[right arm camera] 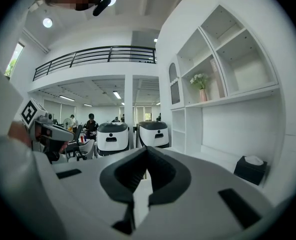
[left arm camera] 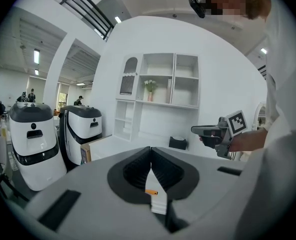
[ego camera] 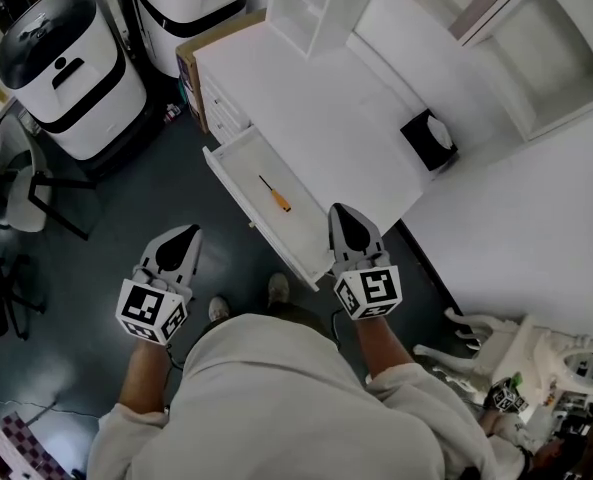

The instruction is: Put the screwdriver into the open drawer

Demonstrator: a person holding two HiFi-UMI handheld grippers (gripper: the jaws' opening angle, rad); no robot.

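Both hands were held out low before the person, each tool pointing roughly level. The left tool point(ego camera: 184, 236) hung over the dark floor point(ego camera: 126, 198), out beyond the open drawer's point(ego camera: 238, 156) front. The right tool point(ego camera: 345, 216) hovered at the drawer's near end, above the table point(ego camera: 306, 98) corner. Both had jaws pressed together, pinching nothing. The screwdriver point(ego camera: 275, 195) lay inside the drawer, seemingly flat on its bottom, apart from both tools.
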